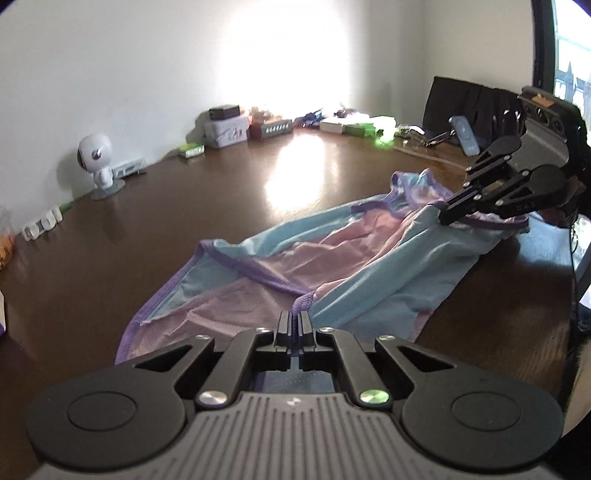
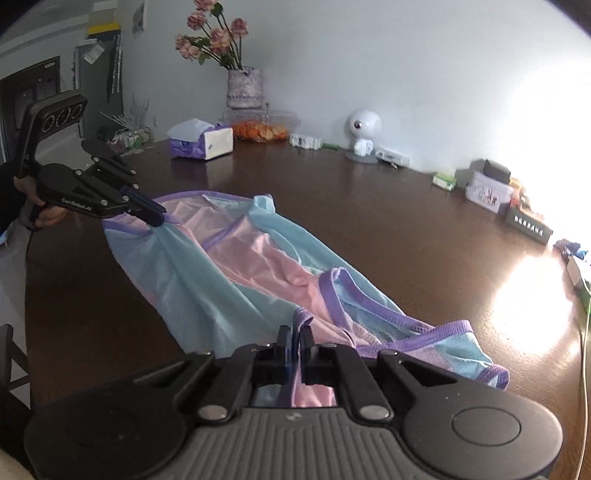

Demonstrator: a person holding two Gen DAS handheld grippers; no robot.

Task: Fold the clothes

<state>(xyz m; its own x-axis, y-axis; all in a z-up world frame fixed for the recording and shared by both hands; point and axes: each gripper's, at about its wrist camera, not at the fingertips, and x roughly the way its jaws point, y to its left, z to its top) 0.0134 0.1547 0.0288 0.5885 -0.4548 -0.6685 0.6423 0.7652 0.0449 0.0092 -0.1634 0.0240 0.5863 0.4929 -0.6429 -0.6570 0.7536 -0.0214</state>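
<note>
stretching over the dark table [image 1: 166, 221], a pink-and-blue mesh jersey [image 1: 332, 251] is pinched at its purple trim by the left gripper [image 1: 294, 321] and right gripper [image 2: 294, 338]

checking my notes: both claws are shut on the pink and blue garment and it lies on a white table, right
Not quite: the table is dark brown wood, not white, as the left wrist view shows. The rest holds: the left claw and right claw are each shut on the pink and blue garment.

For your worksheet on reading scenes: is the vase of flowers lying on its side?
No, the vase stands upright against the wall, flowers rising from it.
</note>
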